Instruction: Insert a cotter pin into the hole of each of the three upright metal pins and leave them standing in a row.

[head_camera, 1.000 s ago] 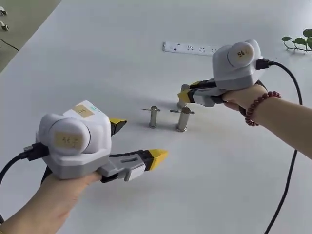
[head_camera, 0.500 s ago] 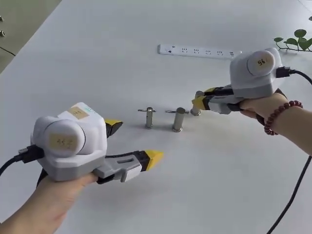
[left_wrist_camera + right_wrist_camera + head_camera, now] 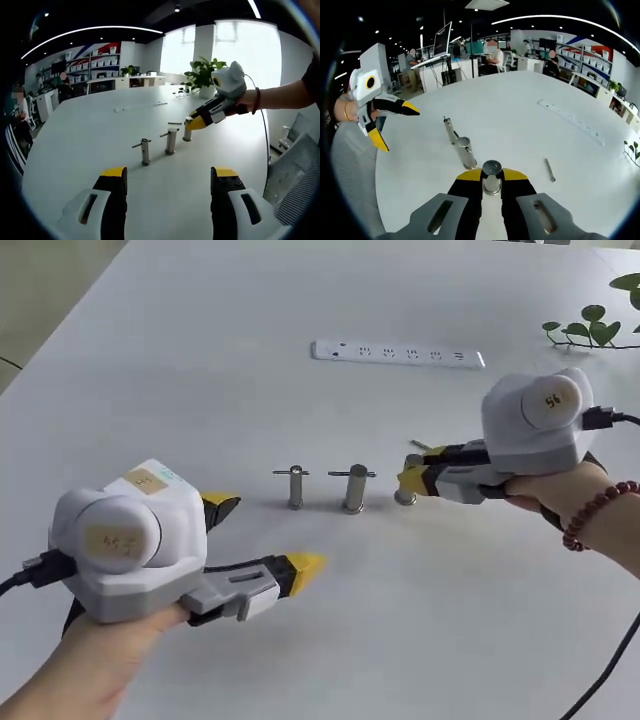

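Two upright metal pins stand side by side, the left pin (image 3: 295, 487) (image 3: 145, 151) and the middle pin (image 3: 354, 488) (image 3: 171, 141), each with a cotter pin through its top. A third pin (image 3: 406, 491) (image 3: 492, 177), with no cotter pin in it, stands upright in line to their right. My right gripper (image 3: 411, 481) (image 3: 492, 184) is shut on it. A loose cotter pin (image 3: 420, 446) (image 3: 549, 170) lies on the table just behind. My left gripper (image 3: 262, 535) (image 3: 170, 175) hovers open, in front and to the left of the row, holding nothing.
A white power strip (image 3: 397, 353) lies at the far side of the white table (image 3: 200, 360). A green plant sprig (image 3: 590, 328) lies at the far right. A black cable trails from each gripper. An office with desks and people lies beyond the table.
My right gripper has brought the third pin from behind the middle pin forward and to the right, into line with the other two. The left gripper has stayed open and drifted little.
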